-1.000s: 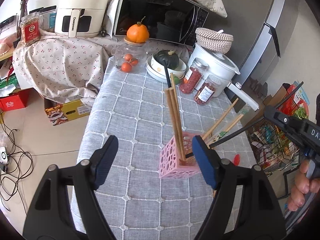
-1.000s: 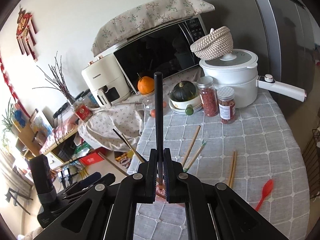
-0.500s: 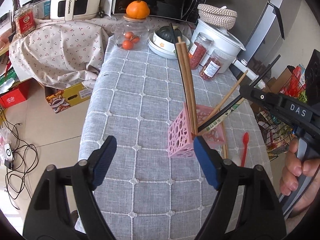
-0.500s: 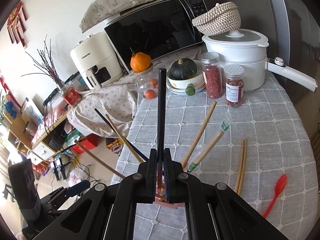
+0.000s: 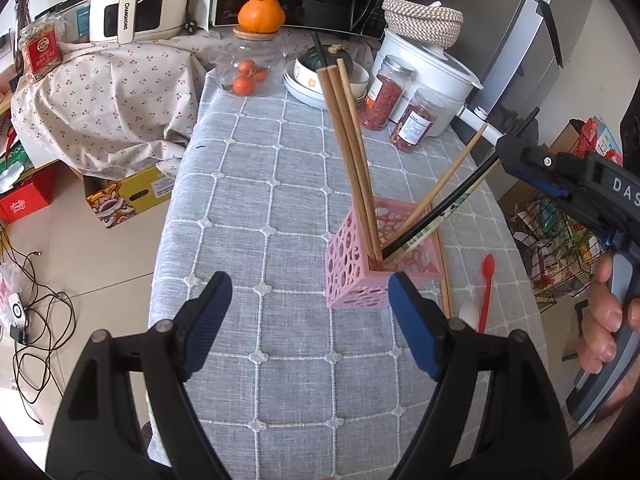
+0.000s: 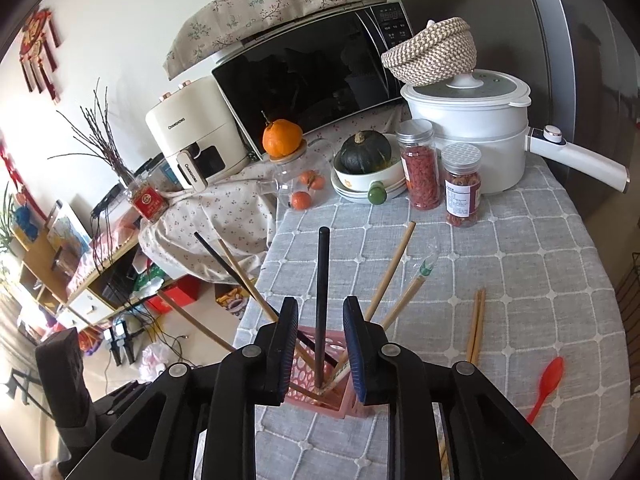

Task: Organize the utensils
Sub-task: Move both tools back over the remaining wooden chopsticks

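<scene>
my right gripper is opening its jaws, and the black chopstick stands between the pads with a gap on each side, so nothing grips it now. its lower end sits inside the pink holder, right under the fingertips. my left gripper hangs wide open and empty, just in front of the holder without touching it.

to do this release well, i'd let the pads clear the stick fully, then draw the right gripper straight back and up along the stick's own line, so a finger doesn't knock it or tip the light holder. the left is well placed to steady the holder if it rocks.

further out, the brown pair leans in the holder beside two lighter sticks. still on the cloth to the right are a loose pair of chopsticks and a red spoon, so i judge the sorting partly done. jars, bowls and a pot crowd the far end, well apart.
</scene>
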`<state>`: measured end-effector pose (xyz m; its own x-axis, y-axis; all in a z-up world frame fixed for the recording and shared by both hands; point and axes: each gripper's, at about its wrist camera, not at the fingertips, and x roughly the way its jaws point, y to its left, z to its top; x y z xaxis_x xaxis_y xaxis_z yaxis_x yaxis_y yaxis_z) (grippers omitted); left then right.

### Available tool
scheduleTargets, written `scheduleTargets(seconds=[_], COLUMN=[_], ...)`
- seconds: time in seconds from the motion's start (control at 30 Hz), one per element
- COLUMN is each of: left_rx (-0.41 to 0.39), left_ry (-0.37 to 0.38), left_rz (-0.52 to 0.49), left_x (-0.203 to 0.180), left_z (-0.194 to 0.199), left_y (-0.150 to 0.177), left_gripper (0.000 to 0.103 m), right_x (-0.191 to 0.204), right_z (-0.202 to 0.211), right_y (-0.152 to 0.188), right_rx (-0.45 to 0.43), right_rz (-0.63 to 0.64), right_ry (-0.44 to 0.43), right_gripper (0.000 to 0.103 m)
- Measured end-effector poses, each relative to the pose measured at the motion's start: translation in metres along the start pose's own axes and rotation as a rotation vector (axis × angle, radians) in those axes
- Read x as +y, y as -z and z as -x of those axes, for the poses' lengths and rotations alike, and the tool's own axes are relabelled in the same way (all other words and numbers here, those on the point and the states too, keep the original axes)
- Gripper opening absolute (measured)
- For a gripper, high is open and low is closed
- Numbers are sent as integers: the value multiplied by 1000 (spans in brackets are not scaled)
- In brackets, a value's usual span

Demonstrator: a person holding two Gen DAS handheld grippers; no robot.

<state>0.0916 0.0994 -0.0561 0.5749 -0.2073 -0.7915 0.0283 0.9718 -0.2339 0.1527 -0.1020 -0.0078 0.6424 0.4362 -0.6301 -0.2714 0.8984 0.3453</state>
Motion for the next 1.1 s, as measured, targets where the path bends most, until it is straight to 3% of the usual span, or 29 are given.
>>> scheduleTargets(seconds=[0.07,0.2,0.4,0.67,0.9,1.1], left_rx=[0,8,23,68,180,227], left_ry=[0,6,19,29,61,82], left_rz=[-10,-25,-72,-146,-246,-336], left_x=[-3,-9,-27,-56,-93,-133], left_z=[0,-1,-5,-16,-40,-58], left_y=[1,3,8,19,35,50], left_gripper=[81,81,81,81,81,81], right_x=[-1,-6,-22,-67,-118,-152], right_z=[8,27,58,71,63,58], right_y=[0,0,9,29,53,69], right_rx=[-14,-29,-41,36,181,267], right_rz=[7,17,34,-3,-85,-133], right_ry=[7,7,34,131,240,301], right_gripper=[41,47,63,76,77,77])
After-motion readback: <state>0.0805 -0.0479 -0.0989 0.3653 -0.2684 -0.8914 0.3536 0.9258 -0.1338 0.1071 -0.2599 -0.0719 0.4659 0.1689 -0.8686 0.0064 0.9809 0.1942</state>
